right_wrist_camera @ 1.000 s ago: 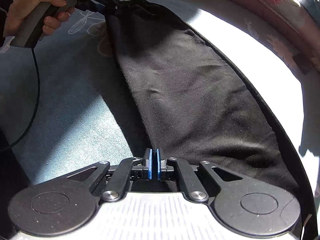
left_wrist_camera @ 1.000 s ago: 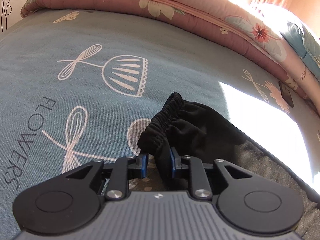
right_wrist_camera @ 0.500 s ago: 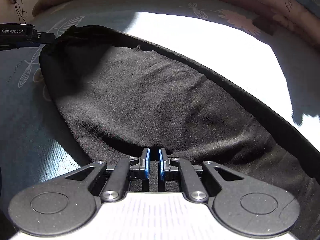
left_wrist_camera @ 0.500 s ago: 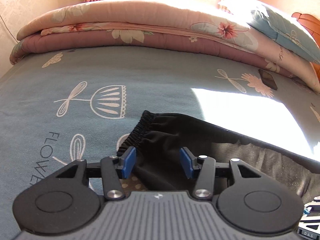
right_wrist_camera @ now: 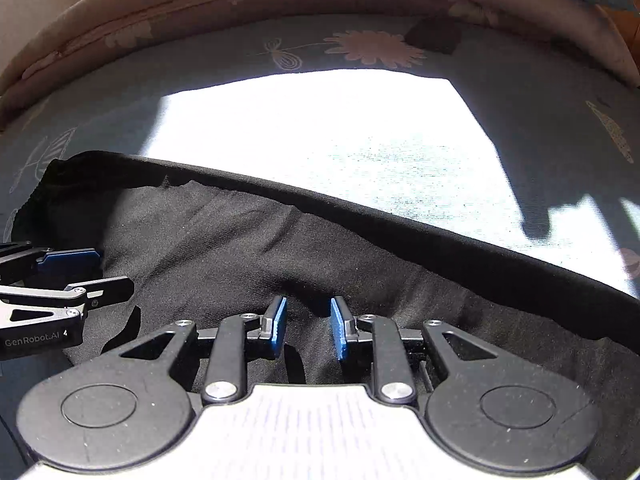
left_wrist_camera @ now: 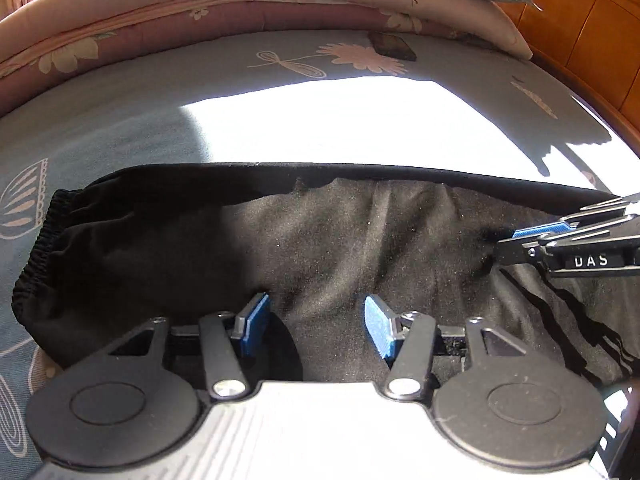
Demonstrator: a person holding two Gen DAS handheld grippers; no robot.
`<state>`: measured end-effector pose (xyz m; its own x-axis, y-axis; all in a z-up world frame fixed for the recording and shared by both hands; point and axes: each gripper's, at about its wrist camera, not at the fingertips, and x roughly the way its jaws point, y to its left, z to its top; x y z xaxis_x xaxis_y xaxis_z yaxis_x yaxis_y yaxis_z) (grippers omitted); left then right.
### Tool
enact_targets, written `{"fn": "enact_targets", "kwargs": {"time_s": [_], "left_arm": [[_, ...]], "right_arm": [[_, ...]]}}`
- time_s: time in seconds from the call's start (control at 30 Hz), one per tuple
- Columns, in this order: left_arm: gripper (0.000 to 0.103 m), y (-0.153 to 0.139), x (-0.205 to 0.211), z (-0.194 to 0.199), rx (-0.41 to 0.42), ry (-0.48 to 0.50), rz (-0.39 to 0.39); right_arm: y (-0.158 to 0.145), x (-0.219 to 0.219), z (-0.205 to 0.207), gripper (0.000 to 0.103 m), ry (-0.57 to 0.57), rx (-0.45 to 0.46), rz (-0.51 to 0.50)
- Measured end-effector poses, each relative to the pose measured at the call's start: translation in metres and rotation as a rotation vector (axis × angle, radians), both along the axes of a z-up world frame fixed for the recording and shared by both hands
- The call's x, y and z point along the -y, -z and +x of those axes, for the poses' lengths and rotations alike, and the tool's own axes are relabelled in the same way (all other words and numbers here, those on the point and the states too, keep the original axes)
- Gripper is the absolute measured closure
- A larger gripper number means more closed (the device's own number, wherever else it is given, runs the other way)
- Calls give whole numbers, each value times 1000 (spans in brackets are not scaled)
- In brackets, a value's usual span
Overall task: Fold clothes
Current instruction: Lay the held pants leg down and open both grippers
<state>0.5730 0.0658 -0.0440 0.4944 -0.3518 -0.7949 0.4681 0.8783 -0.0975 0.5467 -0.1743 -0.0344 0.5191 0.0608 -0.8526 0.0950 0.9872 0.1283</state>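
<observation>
both grippers let go, left gripper and right gripper opening over black trousers

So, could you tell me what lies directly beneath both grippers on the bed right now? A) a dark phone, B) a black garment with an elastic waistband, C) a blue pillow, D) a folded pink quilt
B: the black garment spreads under the left gripper and the right gripper, its gathered waistband at the left end.

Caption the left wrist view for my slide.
Left gripper opening above black trousers lying on the blue bedsheet.
</observation>
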Motion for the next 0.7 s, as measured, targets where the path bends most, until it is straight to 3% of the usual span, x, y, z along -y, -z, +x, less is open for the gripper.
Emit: {"fn": "enact_targets", "kwargs": {"time_s": [0.07, 0.23, 0.33, 0.4, 0.47, 0.57, 0.7], "left_arm": [[44, -11, 3, 0, 12, 22, -31], [43, -15, 36, -16, 3, 267, -3], [42, -5, 54, -34, 29, 396, 50], [40, 7, 60, -45, 69, 445, 148], [36, 13, 52, -43, 79, 446, 178], [27, 10, 32, -30, 25, 390, 179], [30, -3, 21, -20, -11, 332, 196]], "right_arm": [[-13, 5, -21, 71, 18, -12, 35], [-18, -17, -87, 65, -24, -141, 112], [-14, -35, -118, 65, -65, -203, 130], [-10, -40, -132, 65, -67, -228, 163], [-5, -41, -141, 65, -53, -248, 194], [-4, -38, -146, 65, -45, -249, 200], [-8, -29, -149, 62, -30, -218, 199]]}}
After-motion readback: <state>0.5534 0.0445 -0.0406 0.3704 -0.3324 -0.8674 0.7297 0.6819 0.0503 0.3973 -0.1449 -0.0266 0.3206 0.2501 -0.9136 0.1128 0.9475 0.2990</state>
